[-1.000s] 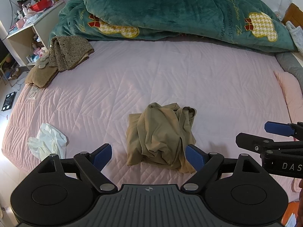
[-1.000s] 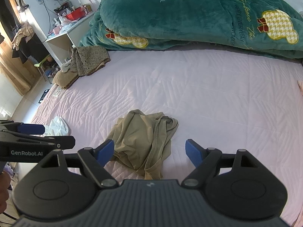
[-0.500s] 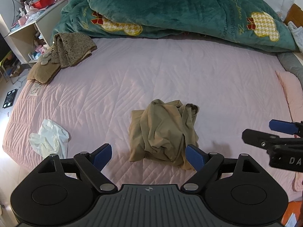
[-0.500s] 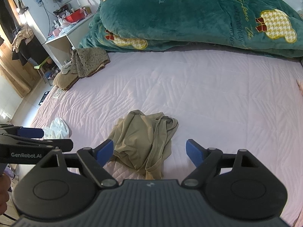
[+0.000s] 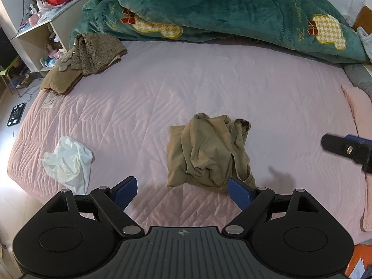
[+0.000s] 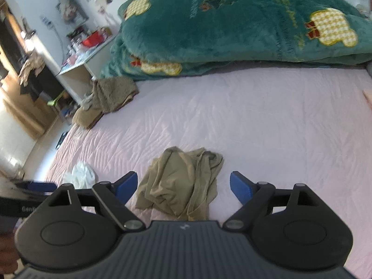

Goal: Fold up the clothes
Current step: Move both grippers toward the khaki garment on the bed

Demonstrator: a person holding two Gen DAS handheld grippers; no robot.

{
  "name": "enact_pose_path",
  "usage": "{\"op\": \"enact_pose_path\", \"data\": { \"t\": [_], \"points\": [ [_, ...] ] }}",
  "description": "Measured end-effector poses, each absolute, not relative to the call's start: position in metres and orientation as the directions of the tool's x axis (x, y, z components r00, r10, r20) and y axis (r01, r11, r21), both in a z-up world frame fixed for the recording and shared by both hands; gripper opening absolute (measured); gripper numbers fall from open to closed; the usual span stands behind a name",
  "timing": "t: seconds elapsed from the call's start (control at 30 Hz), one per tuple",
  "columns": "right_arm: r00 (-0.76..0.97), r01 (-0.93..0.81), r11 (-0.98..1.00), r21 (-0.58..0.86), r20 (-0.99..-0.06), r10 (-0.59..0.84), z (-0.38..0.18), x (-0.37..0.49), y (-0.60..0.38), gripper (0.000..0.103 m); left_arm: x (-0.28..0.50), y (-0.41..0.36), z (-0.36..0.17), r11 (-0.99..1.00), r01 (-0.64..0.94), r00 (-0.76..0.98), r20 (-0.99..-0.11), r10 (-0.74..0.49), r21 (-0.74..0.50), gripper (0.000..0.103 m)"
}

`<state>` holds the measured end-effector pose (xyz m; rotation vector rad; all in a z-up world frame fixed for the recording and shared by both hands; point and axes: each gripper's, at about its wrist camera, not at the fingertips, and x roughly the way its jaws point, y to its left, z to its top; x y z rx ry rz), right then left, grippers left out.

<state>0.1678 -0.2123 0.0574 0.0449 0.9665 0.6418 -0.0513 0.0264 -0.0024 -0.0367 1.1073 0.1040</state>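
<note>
Both the left gripper (image 5: 182, 188) and the right gripper (image 6: 183, 183) hang wide apart and empty, just short of the tan garment (image 5: 208, 154). It lies bunched mid-bed on the pink sheet (image 5: 209, 81). It looks thin, limp and light; a loose outer edge seems the best hold. Left of it lies a white cloth (image 5: 69, 160); beyond it, a green blanket (image 5: 232, 7).

It was a home bedroom: a bed (image 5: 162, 88) with a pink quilted cover, a green blanket (image 5: 232, 7) heaped at its head, a cluttered shelf (image 5: 41, 23) beside it.
</note>
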Motion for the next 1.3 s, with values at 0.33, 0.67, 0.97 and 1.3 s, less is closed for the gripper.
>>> {"op": "enact_pose_path", "data": {
  "t": [0.33, 0.67, 0.97, 1.3],
  "points": [
    [0.414, -0.485, 0.801, 0.35, -0.715, 0.564, 0.08, 0.17, -0.228, 0.087, -0.068, 0.026, 0.005, 0.992, -0.119, 0.441, -0.892, 0.099, 0.052, 0.086],
    [0.488, -0.427, 0.875, 0.23, -0.756, 0.437, 0.083, 0.174, -0.284, 0.088, -0.084, 0.054, 0.001, 0.98, -0.166, 0.411, -0.896, 0.168, 0.108, 0.086],
    [0.593, -0.298, 0.953, 0.051, -0.773, 0.227, 0.095, 0.214, -0.367, 0.09, -0.09, 0.114, 0.004, 0.944, -0.261, 0.372, -0.881, 0.293, 0.204, 0.086],
    [0.66, -0.197, 0.979, -0.051, -0.745, 0.094, 0.102, 0.231, -0.423, 0.09, -0.099, 0.194, 0.022, 0.869, -0.4, 0.314, -0.847, 0.428, 0.291, 0.086]
  ]
}}
